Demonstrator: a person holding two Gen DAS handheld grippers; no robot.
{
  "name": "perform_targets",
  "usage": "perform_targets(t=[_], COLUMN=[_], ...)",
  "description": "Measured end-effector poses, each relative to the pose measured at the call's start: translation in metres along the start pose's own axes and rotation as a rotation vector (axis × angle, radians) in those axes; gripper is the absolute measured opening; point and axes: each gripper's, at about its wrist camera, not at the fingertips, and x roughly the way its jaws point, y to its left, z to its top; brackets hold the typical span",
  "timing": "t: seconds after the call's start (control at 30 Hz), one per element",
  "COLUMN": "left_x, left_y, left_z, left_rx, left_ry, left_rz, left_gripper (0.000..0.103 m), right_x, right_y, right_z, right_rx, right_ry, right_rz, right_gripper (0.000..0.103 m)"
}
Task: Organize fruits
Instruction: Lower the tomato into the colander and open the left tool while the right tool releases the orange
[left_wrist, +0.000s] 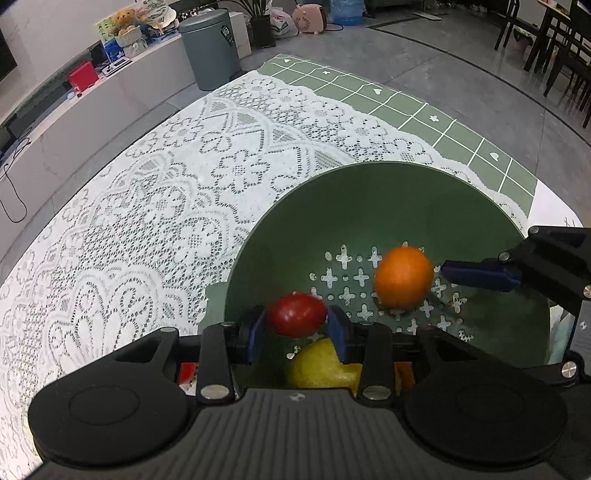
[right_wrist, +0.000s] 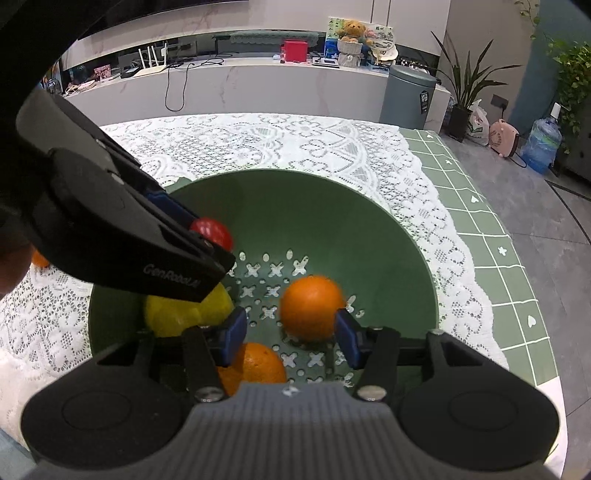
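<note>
A green perforated bowl (left_wrist: 369, 199) stands on a white lace cloth; it also shows in the right wrist view (right_wrist: 295, 192). My left gripper (left_wrist: 297, 326) is shut on a red fruit (left_wrist: 296, 314) above the bowl's near side; the red fruit (right_wrist: 212, 230) shows in the right wrist view too. An orange (left_wrist: 404, 277) is in the bowl, blurred. My right gripper (right_wrist: 291, 330) is open over the bowl, and that orange (right_wrist: 312, 306) is just beyond its fingertips. A yellow fruit (left_wrist: 319, 365) and a second orange (right_wrist: 255, 363) lie in the bowl.
The lace cloth (left_wrist: 147, 206) covers a green checked mat (left_wrist: 406, 107) on the table. Another orange (right_wrist: 40, 258) lies on the cloth left of the bowl. A grey bin (left_wrist: 212, 48) stands on the floor beyond the table.
</note>
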Motion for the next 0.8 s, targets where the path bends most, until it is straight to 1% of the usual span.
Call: perform_targets(t=[0.1,0.2,0.3,0.37,0.43,0.63,0.8], left_x=[-0.002,-0.008,-0.017,-0.024,-0.033,-0.059,-0.076], left_y=[0.0,0.0,0.001,0.004,0.006,0.015,0.026], left_z=[0.0,-0.001,-0.002,-0.004,-0.006,-0.022,-0.048], left_rx=[-0.004,-0.003,-0.015,-0.035,-0.055,-0.135,-0.218], left_ry=[-0.003,-0.017,-0.053,-0.078,-0.106,-0.204,-0.266], left_rz=[0.001,0.001,0.012,0.004,0.0,0.032,0.062], left_gripper=[0.047,0.051,0.053,0.053,0.055,0.058,0.059], right_x=[-0.002,-0.006,-0.01,-0.014,-0.017,-0.028,-0.044], right_y=[0.001,0.0,-0.002,-0.001,0.0,0.008,0.02], right_z=[-0.001,-0.002,-0.004,-0.005,-0.006,-0.009,-0.015], right_rx=[-0.006,0.006,0.017,0.015,0.01,-0.015,-0.049], right_ry=[-0.009,-0.027,-0.048,-0.063,-0.081,-0.137,-0.23], right_rz=[-0.005,-0.017,-0.026,-0.034,-0.052,-0.104,-0.129], right_gripper=[0.052,0.061,0.063,0.064,0.07,0.074,0.075])
